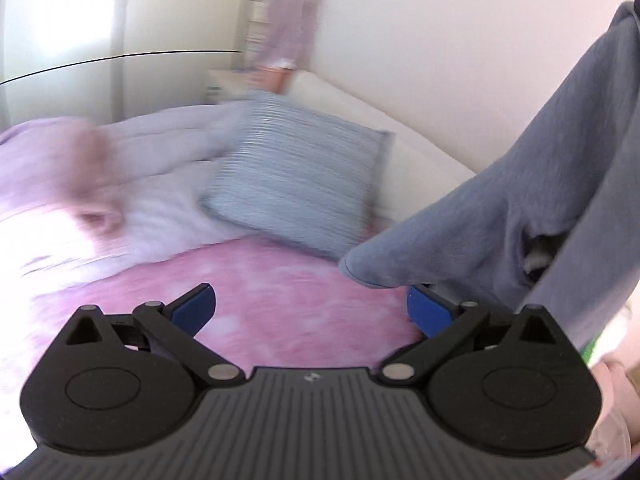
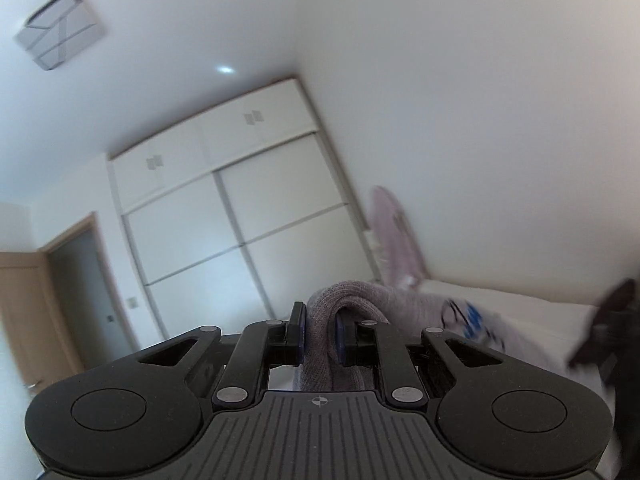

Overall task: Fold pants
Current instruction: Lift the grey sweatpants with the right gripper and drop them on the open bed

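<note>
Grey sweatpants [image 1: 552, 184] hang in the air at the right of the left wrist view, one leg end drooping to just above my left gripper's right finger. My left gripper [image 1: 310, 308] is open over the pink bedspread [image 1: 280, 312], with nothing between its blue pads. In the right wrist view my right gripper [image 2: 320, 336] points up toward the wardrobe and is shut on a bunched fold of the grey pants [image 2: 348, 300], which drape over the fingers and off to the right.
A striped grey pillow [image 1: 296, 176] lies on the bed beyond my left gripper, with lilac bedding [image 1: 132, 148] to its left. A white headboard [image 1: 400, 120] and wall run behind. A white wardrobe [image 2: 240, 216] and a wooden door [image 2: 24, 312] stand ahead of my right gripper.
</note>
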